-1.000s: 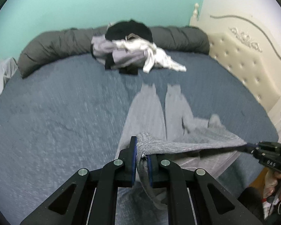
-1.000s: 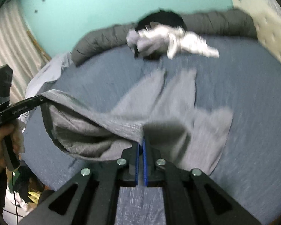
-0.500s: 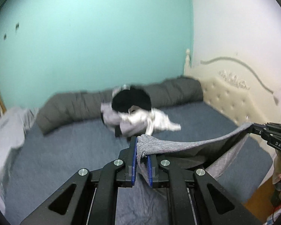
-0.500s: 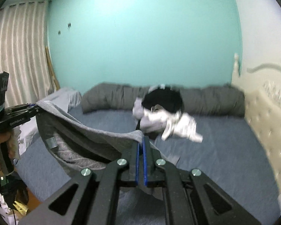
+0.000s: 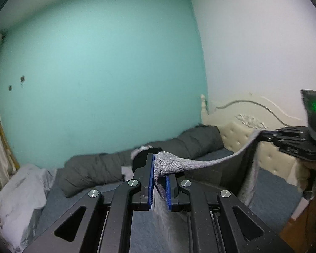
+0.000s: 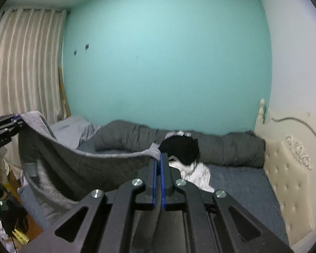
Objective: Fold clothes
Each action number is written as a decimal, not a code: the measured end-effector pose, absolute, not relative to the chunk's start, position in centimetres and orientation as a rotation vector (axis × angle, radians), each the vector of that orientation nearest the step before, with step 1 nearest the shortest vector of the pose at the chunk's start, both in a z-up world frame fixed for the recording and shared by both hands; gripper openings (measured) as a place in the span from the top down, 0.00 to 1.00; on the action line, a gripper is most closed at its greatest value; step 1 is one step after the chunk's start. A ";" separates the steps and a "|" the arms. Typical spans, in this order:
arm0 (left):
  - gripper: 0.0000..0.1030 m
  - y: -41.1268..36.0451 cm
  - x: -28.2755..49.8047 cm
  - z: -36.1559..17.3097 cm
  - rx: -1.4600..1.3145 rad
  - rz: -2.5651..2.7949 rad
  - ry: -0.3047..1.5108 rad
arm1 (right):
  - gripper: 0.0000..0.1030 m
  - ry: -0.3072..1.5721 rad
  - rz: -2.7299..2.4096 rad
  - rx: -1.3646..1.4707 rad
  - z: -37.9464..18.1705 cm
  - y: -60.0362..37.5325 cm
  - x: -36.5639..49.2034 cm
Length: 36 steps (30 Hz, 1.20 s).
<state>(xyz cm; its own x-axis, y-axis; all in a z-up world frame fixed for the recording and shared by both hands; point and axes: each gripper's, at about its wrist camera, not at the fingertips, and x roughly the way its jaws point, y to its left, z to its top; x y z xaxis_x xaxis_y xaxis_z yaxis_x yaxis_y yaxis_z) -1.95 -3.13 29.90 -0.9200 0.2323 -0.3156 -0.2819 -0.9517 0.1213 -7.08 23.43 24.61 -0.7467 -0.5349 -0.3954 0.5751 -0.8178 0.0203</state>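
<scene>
Grey garment [image 5: 172,164]: knitted cloth, coarse heathered weave, matt. Left gripper [image 5: 159,186]: matt black plastic arms, shiny round metal screw heads, ribbed blue pads [image 5: 150,181]. Right gripper [image 6: 158,181]: same black plastic with thin blue pads. Bed cover [image 6: 246,187]: blue cloth, nubbly and dull. Headboard [image 6: 288,175]: cream padded upholstery, buttoned, slight sheen. Rolled duvet [image 6: 231,149]: dark grey, soft matt fabric. Curtain [image 6: 25,67]: pale pleated cloth. Wall [image 6: 168,63]: smooth turquoise paint.

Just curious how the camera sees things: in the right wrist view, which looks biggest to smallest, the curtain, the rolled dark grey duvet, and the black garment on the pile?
1. curtain
2. rolled dark grey duvet
3. black garment
</scene>
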 end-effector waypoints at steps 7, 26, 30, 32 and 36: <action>0.91 -2.5 -5.0 20.8 -0.680 2.755 0.255 | 0.97 0.139 -2.376 0.761 13.2 20.9 -10.6; 0.91 -2.7 -12.3 1.3 -1.150 2.656 0.152 | 0.42 -0.022 -2.310 1.092 -8.6 17.7 -14.8; 0.91 -3.4 -13.5 0.2 -1.195 2.658 0.120 | 0.40 -0.145 -2.323 1.076 -9.8 19.8 -13.8; 0.91 -3.6 -14.1 -0.3 -1.210 2.660 0.111 | 0.40 -0.165 -2.294 1.065 -10.4 20.0 -12.7; 0.91 -3.8 -15.1 -0.9 -1.245 2.661 0.099 | 0.40 -0.102 -2.188 1.069 -12.7 18.1 -9.1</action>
